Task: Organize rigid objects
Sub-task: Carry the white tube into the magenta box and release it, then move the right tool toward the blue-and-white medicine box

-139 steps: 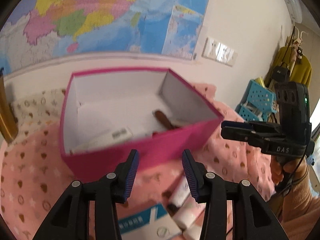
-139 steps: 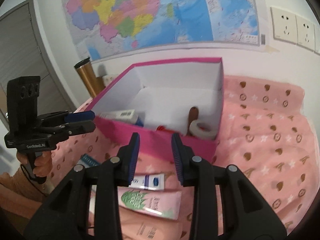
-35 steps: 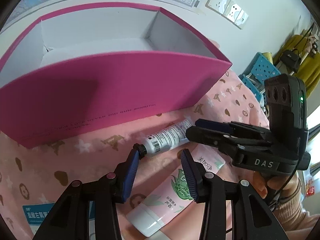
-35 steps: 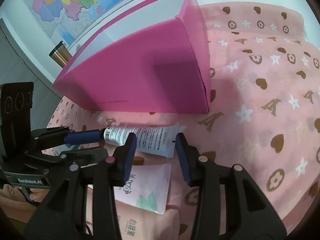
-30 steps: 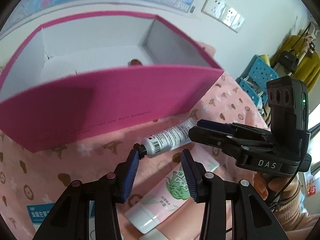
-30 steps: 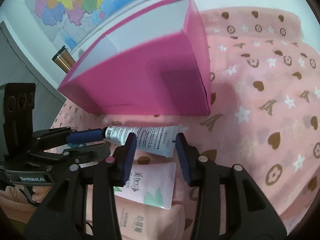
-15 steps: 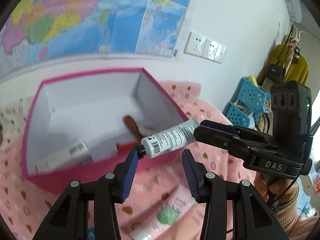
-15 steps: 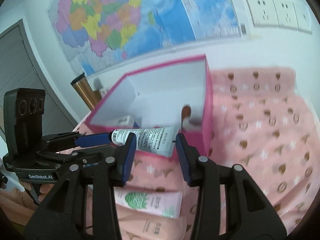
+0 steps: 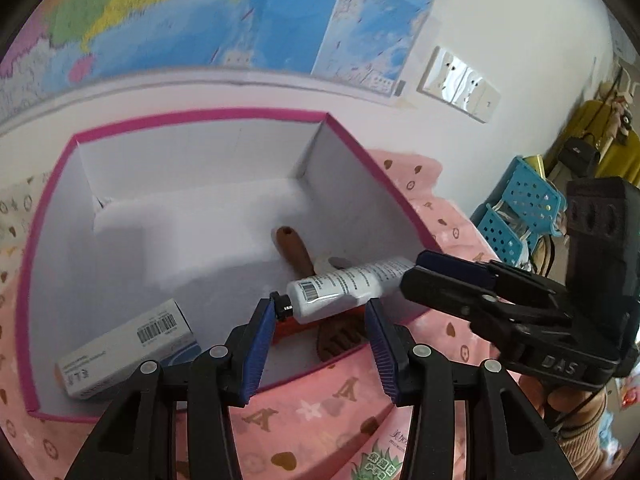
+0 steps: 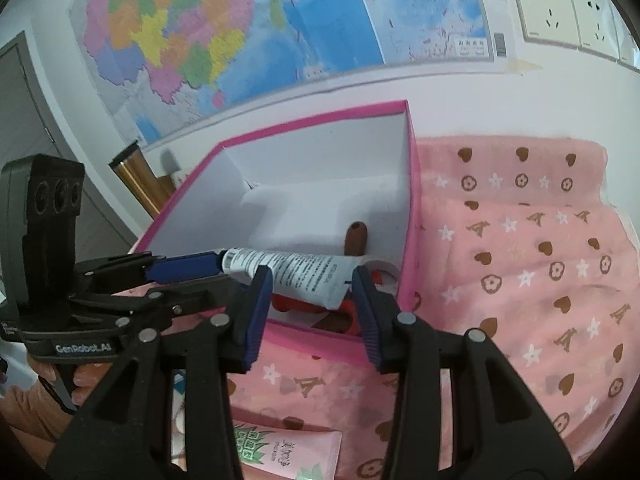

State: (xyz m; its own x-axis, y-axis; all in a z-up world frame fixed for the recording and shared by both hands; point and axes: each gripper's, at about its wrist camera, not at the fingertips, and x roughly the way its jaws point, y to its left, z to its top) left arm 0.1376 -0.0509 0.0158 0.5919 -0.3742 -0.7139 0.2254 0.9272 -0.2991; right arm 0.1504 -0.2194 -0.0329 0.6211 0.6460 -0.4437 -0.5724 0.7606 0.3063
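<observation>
Glossy white plastic tube (image 9: 348, 285); matt pink cardboard box (image 9: 362, 160) (white inside); soft pink patterned cloth (image 10: 520, 264).

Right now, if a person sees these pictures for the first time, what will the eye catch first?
First comes the white tube, carried in the air above the near edge of the pink box, one end at the left tongs and the other at the right tongs. The open box fills the middle, with a brown wooden handle and a small carton already inside. Behind it, a bright map covers the wall.
</observation>
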